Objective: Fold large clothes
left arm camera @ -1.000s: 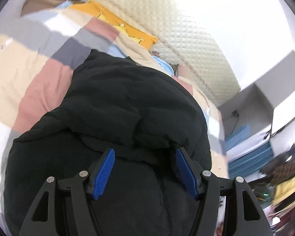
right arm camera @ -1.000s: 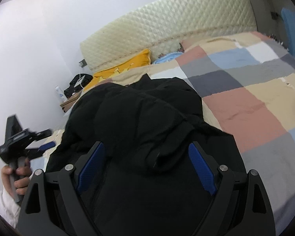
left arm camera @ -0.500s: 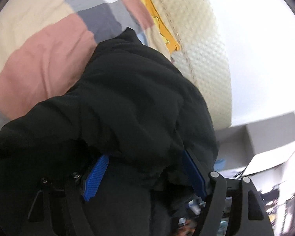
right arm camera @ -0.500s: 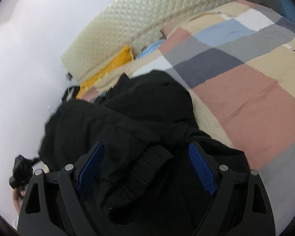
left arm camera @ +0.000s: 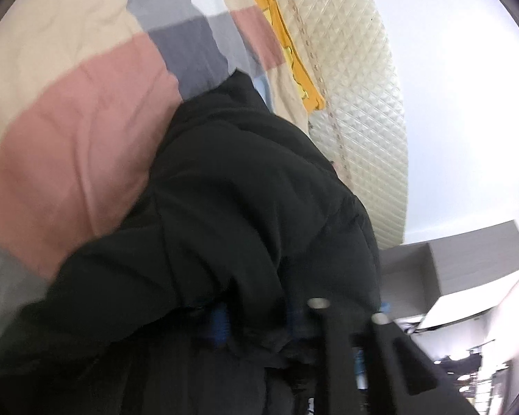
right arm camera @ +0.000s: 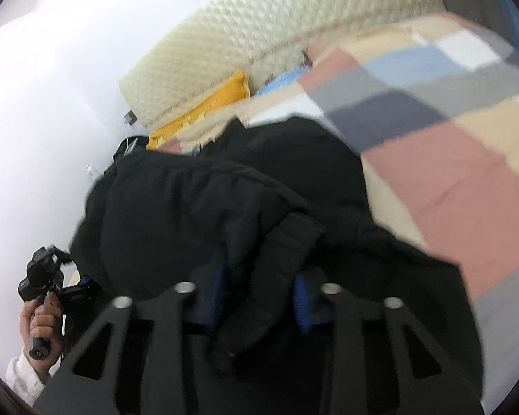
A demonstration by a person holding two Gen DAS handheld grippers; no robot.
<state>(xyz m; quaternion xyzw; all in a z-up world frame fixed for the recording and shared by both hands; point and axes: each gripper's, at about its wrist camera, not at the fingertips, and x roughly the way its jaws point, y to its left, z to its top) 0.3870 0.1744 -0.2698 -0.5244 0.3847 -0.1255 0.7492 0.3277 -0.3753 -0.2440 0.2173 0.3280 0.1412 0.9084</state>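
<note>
A big black padded jacket lies bunched on the bed's checked quilt. My left gripper is shut on a thick fold of the jacket, with its blue pads mostly buried in the cloth. In the right wrist view the jacket fills the middle. My right gripper is shut on the jacket's cuffed sleeve end, with a blue pad on each side of it. The left gripper also shows at the far left of that view, in the person's hand.
A quilted cream headboard stands behind the bed. A yellow pillow and a light blue cloth lie at the head of the bed. The checked quilt spreads to the right. A grey cabinet stands beyond the bed.
Both grippers have closed from wide open onto the jacket. The left one took a fold, the right one took the sleeve end. Both views have tilted and come closer to the cloth.
</note>
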